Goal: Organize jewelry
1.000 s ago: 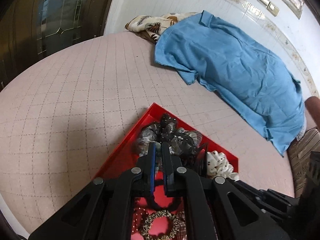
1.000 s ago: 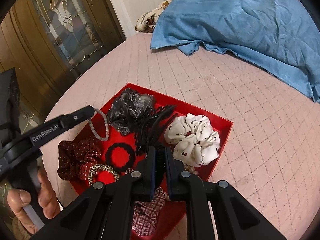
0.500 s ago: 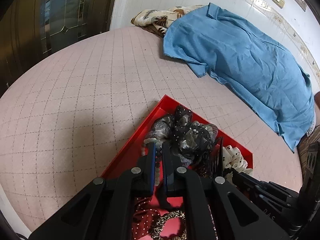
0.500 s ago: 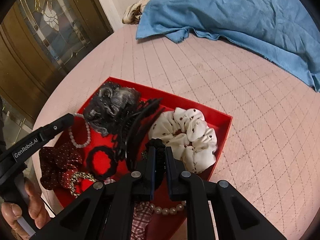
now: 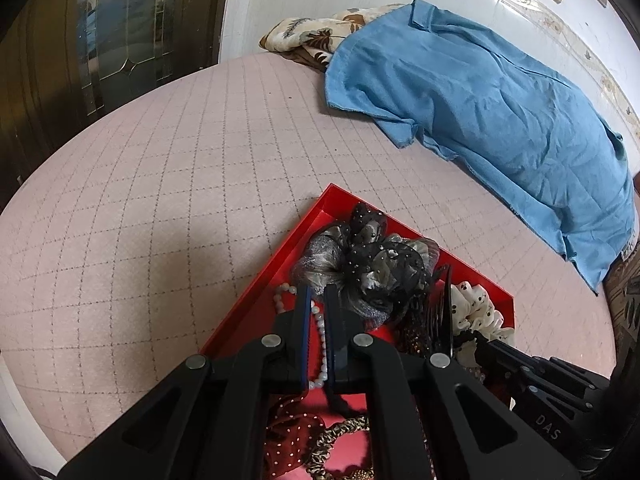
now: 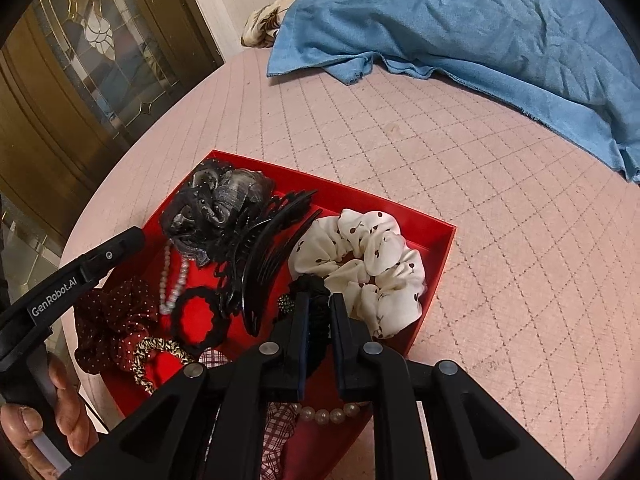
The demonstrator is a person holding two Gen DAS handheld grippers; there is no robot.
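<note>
White pearl bead strand (image 5: pixel 320 332) lies in the shallow red rectangular tray (image 5: pixel 256 300) on the pink quilted surface (image 5: pixel 160 200); we see the left gripper (image 5: pixel 317 296) pinching it. The right gripper (image 6: pixel 319 304) clamps a black fabric scrunchie (image 6: pixel 316 312) beside the white dotted scrunchie (image 6: pixel 368 264).
</note>
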